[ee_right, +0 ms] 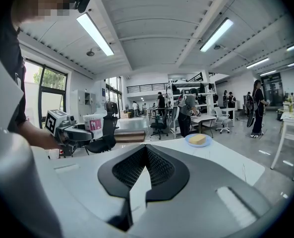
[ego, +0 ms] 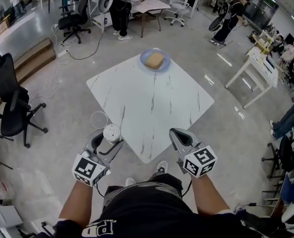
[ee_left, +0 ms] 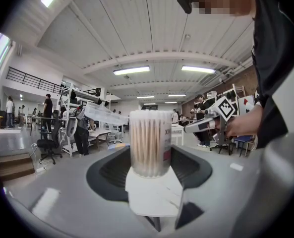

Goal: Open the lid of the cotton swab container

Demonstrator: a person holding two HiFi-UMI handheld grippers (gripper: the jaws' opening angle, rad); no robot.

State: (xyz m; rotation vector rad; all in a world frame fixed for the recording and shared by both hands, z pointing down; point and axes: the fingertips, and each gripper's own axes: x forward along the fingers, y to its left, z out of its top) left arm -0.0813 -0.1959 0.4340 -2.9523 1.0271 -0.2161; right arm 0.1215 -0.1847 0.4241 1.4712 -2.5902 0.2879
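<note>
The cotton swab container [ego: 112,132] is a clear round tub packed with swabs, and its lid is on top. It stands upright between the jaws of my left gripper [ego: 108,142], which is shut on its lower part, off the table's near left edge. In the left gripper view the cotton swab container [ee_left: 150,143] fills the middle, with the left gripper [ee_left: 149,168] clamped on its base. My right gripper [ego: 176,135] hangs shut and empty over the table's near corner, apart from the tub. In the right gripper view the right gripper [ee_right: 146,150] has its jaws pressed together.
The white marble table [ego: 151,108] carries a blue plate [ego: 155,60] with a tan block at its far corner. A round ring lies on the floor [ego: 98,118] to the left. Office chairs [ego: 10,108] and desks stand around, and people are in the background.
</note>
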